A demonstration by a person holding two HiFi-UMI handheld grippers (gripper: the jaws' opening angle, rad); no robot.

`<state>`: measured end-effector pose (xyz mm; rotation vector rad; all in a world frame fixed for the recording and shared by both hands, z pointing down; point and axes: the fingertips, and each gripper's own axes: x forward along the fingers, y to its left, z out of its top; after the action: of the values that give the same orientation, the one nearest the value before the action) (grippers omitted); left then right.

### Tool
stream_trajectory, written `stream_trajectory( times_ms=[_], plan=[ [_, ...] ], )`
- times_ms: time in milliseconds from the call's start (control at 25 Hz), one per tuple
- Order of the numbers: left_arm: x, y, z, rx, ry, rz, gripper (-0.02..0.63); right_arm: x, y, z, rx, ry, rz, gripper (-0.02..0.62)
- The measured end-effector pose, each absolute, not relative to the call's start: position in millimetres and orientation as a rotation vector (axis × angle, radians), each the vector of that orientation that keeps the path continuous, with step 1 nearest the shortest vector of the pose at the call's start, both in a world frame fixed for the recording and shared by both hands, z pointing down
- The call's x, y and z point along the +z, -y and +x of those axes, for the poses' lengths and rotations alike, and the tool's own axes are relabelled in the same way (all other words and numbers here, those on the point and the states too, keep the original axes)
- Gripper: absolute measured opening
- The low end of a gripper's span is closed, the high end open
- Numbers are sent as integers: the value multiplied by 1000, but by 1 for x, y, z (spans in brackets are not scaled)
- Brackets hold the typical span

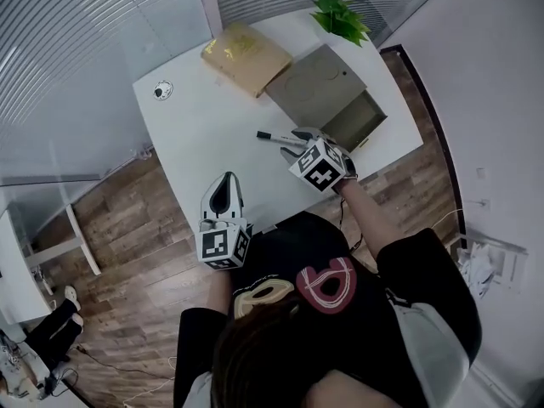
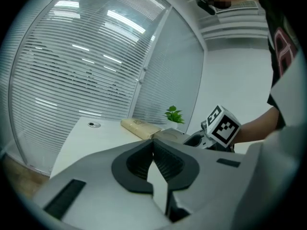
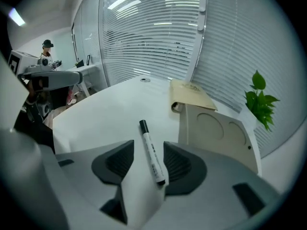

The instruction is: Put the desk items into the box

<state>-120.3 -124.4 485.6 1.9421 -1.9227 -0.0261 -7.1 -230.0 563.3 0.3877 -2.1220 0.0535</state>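
Office. Glass partition walls [image 2: 86,71] with slatted blinds all round. White desk [image 1: 204,134] with a cable grommet [image 1: 162,90], wood-look plank floor [image 1: 127,253]. Desk contents fit: marker [image 3: 152,152], padded envelope [image 1: 245,58], small potted plant [image 1: 340,14] at the far corner. Right gripper view shows a second white desk [image 3: 84,73] farther back and a person [image 3: 46,49] beyond it.
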Motion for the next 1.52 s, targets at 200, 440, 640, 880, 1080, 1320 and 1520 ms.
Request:
stream_trajectory(
  times_ms=[200,440,640,880,1080,1320,1520],
  plan=[
    [488,128,-122,-20,1941,1911,17,573,238,-16,14,2095,319,196],
    [492,130,-127,-10,1956,1881,17,588,237,-22,-28,2031,233,192],
    [496,128,-131,11,1968,1850,17,599,237,-24,-34,1983,215,173],
    [494,129,-137,11,1984,1833,17,609,239,-25,-36,1914,199,172],
    [498,130,-143,17,1984,1821,17,613,245,-25,-62,1871,207,129],
    [498,131,-150,19,1992,1812,17,614,241,-28,-108,1829,135,117],
    [501,130,-154,22,1992,1799,17,617,239,-29,-113,1797,93,95]
  ],
)
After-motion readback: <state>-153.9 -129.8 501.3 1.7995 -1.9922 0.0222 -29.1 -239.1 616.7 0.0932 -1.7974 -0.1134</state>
